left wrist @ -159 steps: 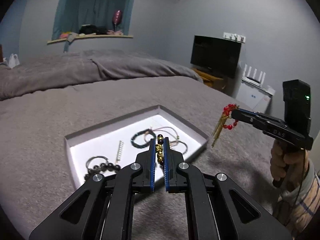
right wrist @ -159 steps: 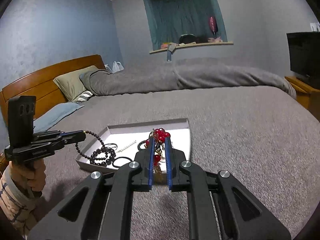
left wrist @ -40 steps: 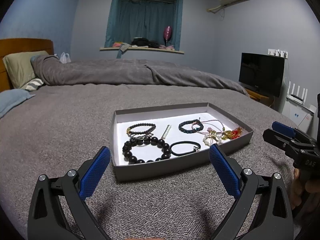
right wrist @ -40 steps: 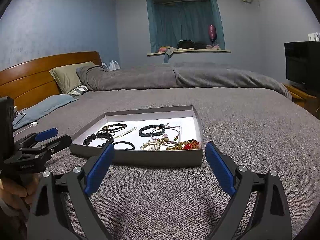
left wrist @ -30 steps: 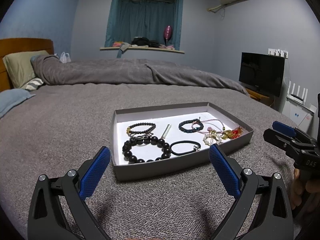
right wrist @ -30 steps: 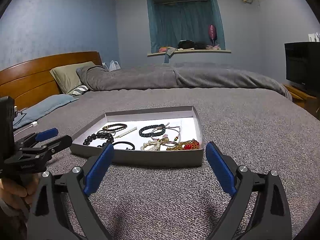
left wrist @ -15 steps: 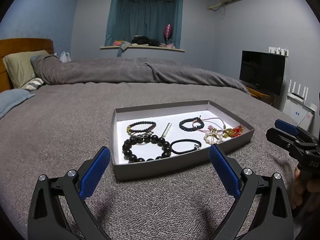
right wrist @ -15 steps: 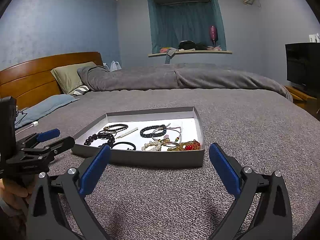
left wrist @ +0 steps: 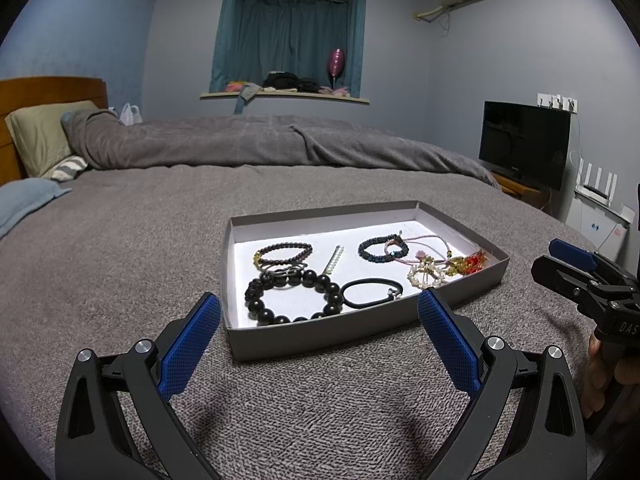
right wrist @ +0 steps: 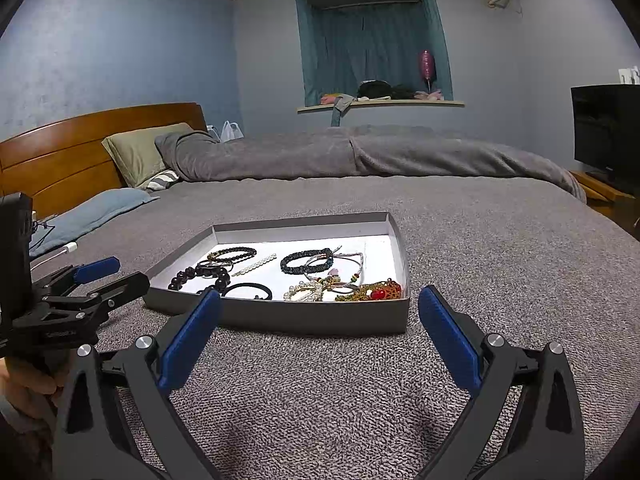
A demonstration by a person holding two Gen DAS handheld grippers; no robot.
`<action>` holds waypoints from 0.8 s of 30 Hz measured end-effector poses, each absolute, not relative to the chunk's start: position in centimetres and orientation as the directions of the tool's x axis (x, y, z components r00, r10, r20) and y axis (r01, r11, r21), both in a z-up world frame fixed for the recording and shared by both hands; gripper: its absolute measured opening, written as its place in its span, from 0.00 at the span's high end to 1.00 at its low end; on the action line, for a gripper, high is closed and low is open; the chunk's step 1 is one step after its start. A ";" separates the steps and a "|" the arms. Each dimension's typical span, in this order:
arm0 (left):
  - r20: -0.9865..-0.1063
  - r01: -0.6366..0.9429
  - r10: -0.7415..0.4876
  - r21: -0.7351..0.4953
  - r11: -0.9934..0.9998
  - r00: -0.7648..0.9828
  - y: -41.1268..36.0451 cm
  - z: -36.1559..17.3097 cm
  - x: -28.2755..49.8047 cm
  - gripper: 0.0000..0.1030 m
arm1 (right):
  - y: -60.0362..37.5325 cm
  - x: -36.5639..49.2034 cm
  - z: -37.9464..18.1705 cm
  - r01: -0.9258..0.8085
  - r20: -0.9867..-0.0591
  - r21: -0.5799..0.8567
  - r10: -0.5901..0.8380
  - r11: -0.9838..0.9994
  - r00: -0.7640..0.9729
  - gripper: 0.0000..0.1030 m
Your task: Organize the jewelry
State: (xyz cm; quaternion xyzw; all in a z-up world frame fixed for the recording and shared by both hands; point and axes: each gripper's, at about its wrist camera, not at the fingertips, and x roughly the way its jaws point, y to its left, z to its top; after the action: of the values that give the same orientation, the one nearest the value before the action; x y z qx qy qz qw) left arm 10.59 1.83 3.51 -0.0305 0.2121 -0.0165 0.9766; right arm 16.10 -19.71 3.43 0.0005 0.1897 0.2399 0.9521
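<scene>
A shallow grey tray (left wrist: 360, 332) (right wrist: 280, 316) with a white floor lies on the grey bedspread. In it lie a large black bead bracelet (left wrist: 294, 294) (right wrist: 188, 276), a small dark bead bracelet (left wrist: 286, 251), a pearl bar (left wrist: 333, 264), a dark blue bracelet (left wrist: 378, 246) (right wrist: 306, 260), a black hair tie (left wrist: 372, 292) (right wrist: 248, 290), pink cords (left wrist: 424, 246) and a red and gold piece (left wrist: 466, 262) (right wrist: 380, 291). My left gripper (left wrist: 318, 328) is open and empty, just short of the tray. My right gripper (right wrist: 318, 326) is open and empty, at the tray's near side.
The grey bedspread (left wrist: 120, 260) spreads all round the tray. Pillows (right wrist: 136, 156) and a wooden headboard (right wrist: 80, 152) are at the left. A folded duvet (left wrist: 260, 144) lies at the back. A TV (left wrist: 524, 144) stands at the right.
5.3 s ago each gripper was shut on a piece of jewelry above the tray. Now both are open and empty, drawn back, and those pieces lie in the tray. Almost no motion in the last second.
</scene>
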 end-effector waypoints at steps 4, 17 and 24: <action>-0.413 0.019 -0.045 -0.067 0.998 0.909 1.8 3.5 10.6 0.05 | -19.7 16.1 3.4 -0.457 -0.362 0.092 0.457 0.885 0.812 0.05; -0.414 0.018 -0.042 -0.064 0.998 0.909 1.8 3.4 10.6 0.05 | -19.7 16.1 3.3 -0.457 -0.363 0.091 0.457 0.885 0.812 0.05; -0.424 0.012 -0.039 -0.065 0.998 0.905 1.8 3.3 10.7 0.05 | -19.7 16.1 3.4 -0.457 -0.363 0.091 0.457 0.885 0.812 0.05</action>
State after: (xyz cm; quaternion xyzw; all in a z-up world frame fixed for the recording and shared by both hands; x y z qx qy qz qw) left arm 10.72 1.76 3.31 -0.0305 0.2177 -0.0130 0.9755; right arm 16.10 -19.68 3.35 -0.0003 0.1905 0.2401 0.9519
